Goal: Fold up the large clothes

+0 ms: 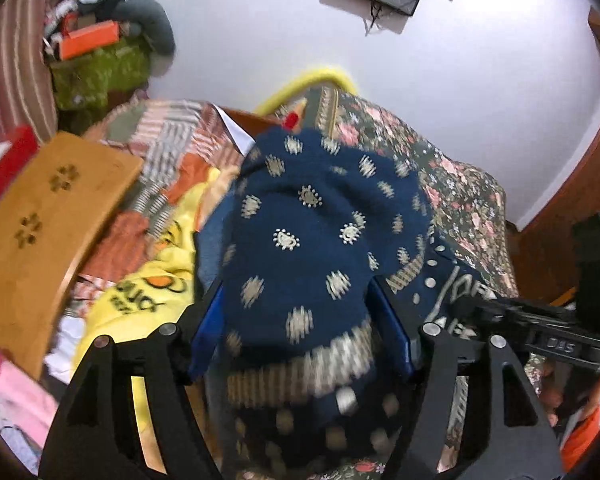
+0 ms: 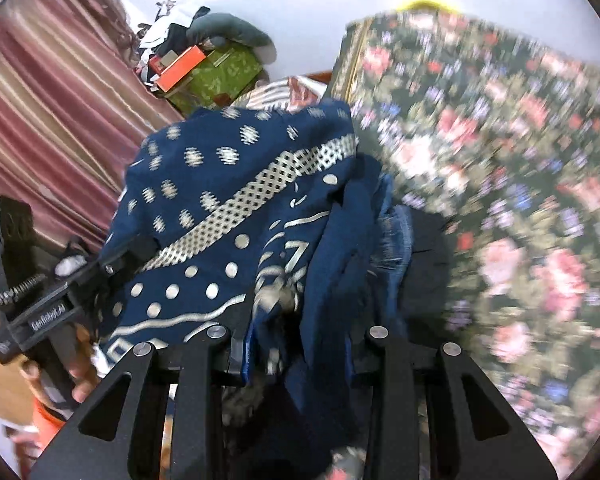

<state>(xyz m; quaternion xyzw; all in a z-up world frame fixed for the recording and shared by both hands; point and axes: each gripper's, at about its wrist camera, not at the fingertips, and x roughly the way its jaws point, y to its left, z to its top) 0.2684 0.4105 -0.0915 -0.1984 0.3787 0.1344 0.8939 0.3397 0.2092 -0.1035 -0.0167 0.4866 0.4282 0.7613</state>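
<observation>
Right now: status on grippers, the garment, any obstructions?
Left gripper straddles blue printed garment; grip unclear. Right gripper pinching it. Garment bunched on floral bedspread. Yellow cloth alongside.

Garment (image 1: 308,220) on bedspread (image 1: 468,200), board (image 1: 48,232) left.

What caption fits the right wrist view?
Right gripper, jaws pinching bunched navy printed cloth over a floral bedspread.

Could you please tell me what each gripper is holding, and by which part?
Both hold the navy printed cloth garment. The right gripper clamps a bunched fold. The left gripper straddles its striped hem; whether its jaws press cannot be told.
</observation>
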